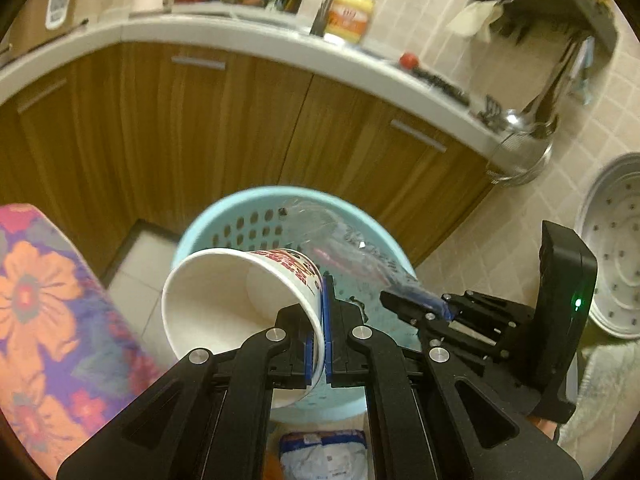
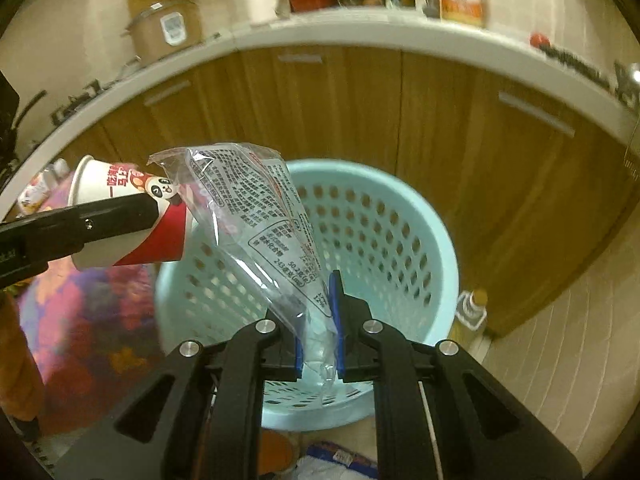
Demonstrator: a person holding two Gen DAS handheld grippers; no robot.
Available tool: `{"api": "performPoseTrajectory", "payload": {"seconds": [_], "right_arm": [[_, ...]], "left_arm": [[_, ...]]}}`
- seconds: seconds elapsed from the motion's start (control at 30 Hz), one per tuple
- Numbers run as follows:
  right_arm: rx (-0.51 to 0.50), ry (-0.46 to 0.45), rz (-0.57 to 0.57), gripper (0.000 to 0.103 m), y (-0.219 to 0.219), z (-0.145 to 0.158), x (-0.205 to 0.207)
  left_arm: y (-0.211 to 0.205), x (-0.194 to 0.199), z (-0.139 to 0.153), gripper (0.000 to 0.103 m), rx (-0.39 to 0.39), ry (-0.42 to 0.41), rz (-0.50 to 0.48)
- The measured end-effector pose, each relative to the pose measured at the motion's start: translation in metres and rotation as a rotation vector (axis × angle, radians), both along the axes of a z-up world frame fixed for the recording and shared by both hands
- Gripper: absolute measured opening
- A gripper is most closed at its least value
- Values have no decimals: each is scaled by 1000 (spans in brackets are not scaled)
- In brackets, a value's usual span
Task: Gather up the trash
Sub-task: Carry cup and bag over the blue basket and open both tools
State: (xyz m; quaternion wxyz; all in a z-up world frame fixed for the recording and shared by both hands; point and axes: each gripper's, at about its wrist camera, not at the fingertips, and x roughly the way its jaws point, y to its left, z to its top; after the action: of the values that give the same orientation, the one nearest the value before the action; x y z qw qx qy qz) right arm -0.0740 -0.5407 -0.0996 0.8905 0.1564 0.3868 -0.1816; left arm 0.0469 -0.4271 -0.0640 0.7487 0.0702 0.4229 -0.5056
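On our left, the left gripper (image 1: pixel 318 332) has its jaws clamped on the rim of a paper cup (image 1: pixel 240 300) (mouth tipped sideways) above the blue basket (image 1: pixel 256 216). Right gripper (image 2: pixel 318 344) pinches a clear wrapper (image 2: pixel 256 216) over that same basket, beside the cup.

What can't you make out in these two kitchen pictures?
- Floor of the blue basket: right wrist view, hidden by the clear plastic wrapper and the right gripper.
- Paper cup print: left wrist view, turned away; mostly its inside shows.
- Packet on the floor: cut off by the left gripper and the bottom edge.
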Motion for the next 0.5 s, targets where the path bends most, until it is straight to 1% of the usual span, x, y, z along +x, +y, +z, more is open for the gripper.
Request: {"api": "performPoseTrajectory", "payload": {"seconds": [0.1, 0.17, 0.2, 0.27, 0.37, 0.43, 0.47, 0.5], "right_arm": [[7, 14, -12, 9, -3, -9, 1], [8, 21, -11, 11, -3, -9, 3], [10, 21, -10, 12, -4, -9, 3], [16, 21, -10, 15, -7, -10, 3], [48, 28, -3, 18, -11, -16, 2], [65, 35, 3, 22, -11, -19, 3], [71, 34, 6, 24, -10, -19, 2], [72, 32, 7, 31, -9, -19, 2]], "left_arm": [[-10, 3, -12, 2, 28, 16, -3], [-17, 4, -16, 14, 40, 23, 2], [-18, 6, -17, 22, 40, 28, 0], [-18, 6, -18, 23, 43, 17, 0], [-20, 6, -20, 23, 55, 29, -8], [-22, 7, -22, 23, 82, 37, -11], [-21, 8, -24, 26, 90, 40, -12], [-23, 7, -25, 34, 99, 43, -15]]}}
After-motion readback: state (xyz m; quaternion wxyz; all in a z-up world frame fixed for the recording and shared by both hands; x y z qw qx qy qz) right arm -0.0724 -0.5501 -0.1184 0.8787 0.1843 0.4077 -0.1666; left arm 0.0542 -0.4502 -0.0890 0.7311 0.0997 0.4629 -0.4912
